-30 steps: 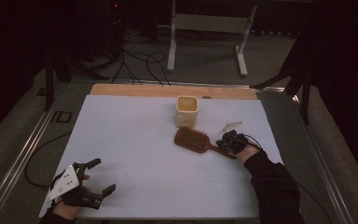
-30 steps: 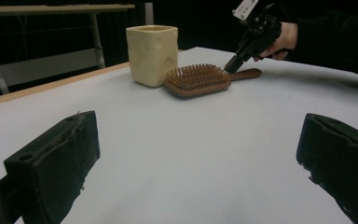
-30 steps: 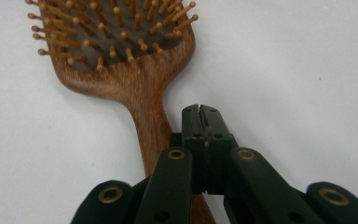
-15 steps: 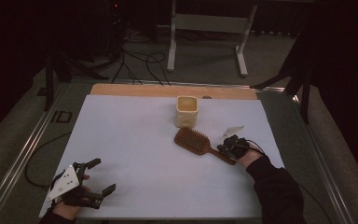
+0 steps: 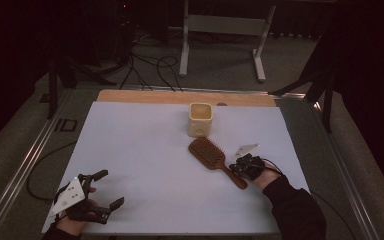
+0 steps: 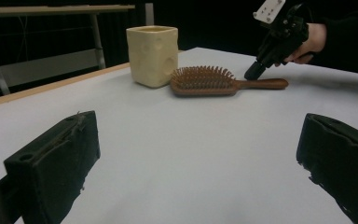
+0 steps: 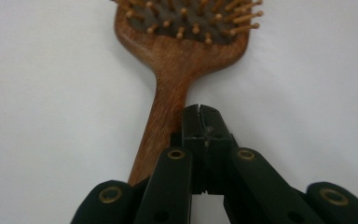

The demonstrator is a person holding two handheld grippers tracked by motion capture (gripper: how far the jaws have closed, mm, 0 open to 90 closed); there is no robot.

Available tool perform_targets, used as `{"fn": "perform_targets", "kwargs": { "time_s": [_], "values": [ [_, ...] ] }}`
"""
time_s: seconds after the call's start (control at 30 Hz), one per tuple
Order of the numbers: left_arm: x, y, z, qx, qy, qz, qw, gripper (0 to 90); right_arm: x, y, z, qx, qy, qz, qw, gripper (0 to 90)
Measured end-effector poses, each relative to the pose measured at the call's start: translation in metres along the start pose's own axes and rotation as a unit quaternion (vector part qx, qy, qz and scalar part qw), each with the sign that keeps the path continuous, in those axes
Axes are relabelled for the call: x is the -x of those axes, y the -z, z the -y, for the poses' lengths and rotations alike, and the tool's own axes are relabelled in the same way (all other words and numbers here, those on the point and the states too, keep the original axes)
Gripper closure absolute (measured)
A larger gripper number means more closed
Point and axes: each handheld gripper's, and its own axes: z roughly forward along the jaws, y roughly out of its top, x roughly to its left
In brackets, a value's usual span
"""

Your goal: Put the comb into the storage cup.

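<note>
Wooden hairbrush (image 7: 177, 60) handle lies just beside right gripper's (image 7: 199, 112) closed fingers.

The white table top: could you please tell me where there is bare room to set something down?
The wide patch between the left gripper and the wooden hairbrush is bare. It is crowded around the yellow cup, the hairbrush and the right gripper.

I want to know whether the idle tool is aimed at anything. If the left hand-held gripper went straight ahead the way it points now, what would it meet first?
Probably the wooden hairbrush, lying bristles-up on the white table, with the cream cup just behind it. The left hand-held gripper has its jaws wide apart; depth is hard to judge.
</note>
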Motion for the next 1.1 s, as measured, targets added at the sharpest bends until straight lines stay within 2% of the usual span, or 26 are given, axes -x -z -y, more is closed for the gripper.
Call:
{"fn": "perform_targets", "kwargs": {
  "time_s": [0.13,0.23,0.37,0.77,1.1],
  "values": [
    [0.0,0.0,0.0,0.0,0.0,0.0,1.0,0.1,-0.007,-0.002,0.002,0.0,-0.005,-0.017,0.9998,90.0],
    [0.0,0.0,0.0,0.0,0.0,0.0,1.0,0.1,-0.007,-0.002,0.002,0.004,-0.008,-0.015,0.9998,90.0],
    [0.0,0.0,0.0,0.0,0.001,0.0,1.0,0.1,-0.003,0.003,0.001,0.01,-0.015,-0.005,0.9998,90.0],
    [0.0,0.0,0.0,-0.002,0.001,0.0,1.0,0.1,0.002,0.02,-0.001,0.002,-0.046,0.028,0.9986,89.7],
    [0.0,0.0,0.0,-0.002,0.003,0.0,1.0,0.1,-0.007,0.032,-0.015,-0.012,-0.038,0.032,0.9987,81.2]
  ]
}}
